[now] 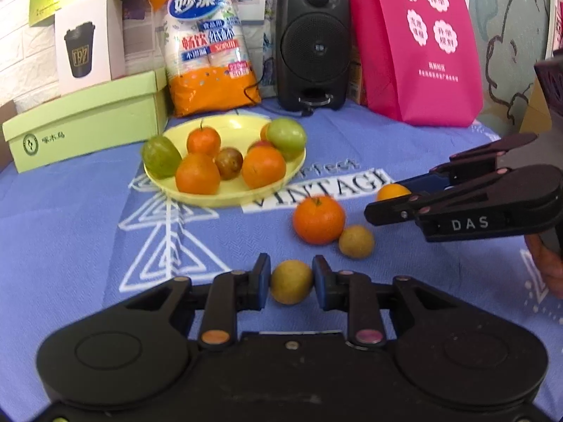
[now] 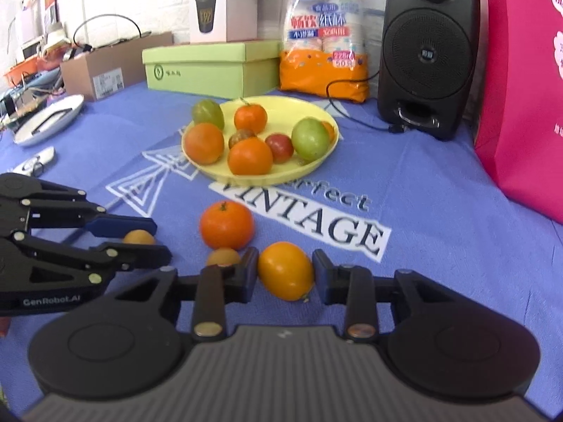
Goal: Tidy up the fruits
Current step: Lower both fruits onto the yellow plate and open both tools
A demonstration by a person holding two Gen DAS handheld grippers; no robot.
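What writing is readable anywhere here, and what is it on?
"VINTAGE": blue tablecloth.
"DAS": right gripper.
"GenRobot.AI": left gripper.
"妙洁", "纸杯": paper cup pack.
"50": same pack, in the right wrist view.
Pink bag, green box: text too small to read.

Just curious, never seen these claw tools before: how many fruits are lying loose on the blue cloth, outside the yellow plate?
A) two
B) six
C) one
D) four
D: an orange tangerine, a brownish small fruit, one between the left gripper fingers, one between the right gripper fingers.
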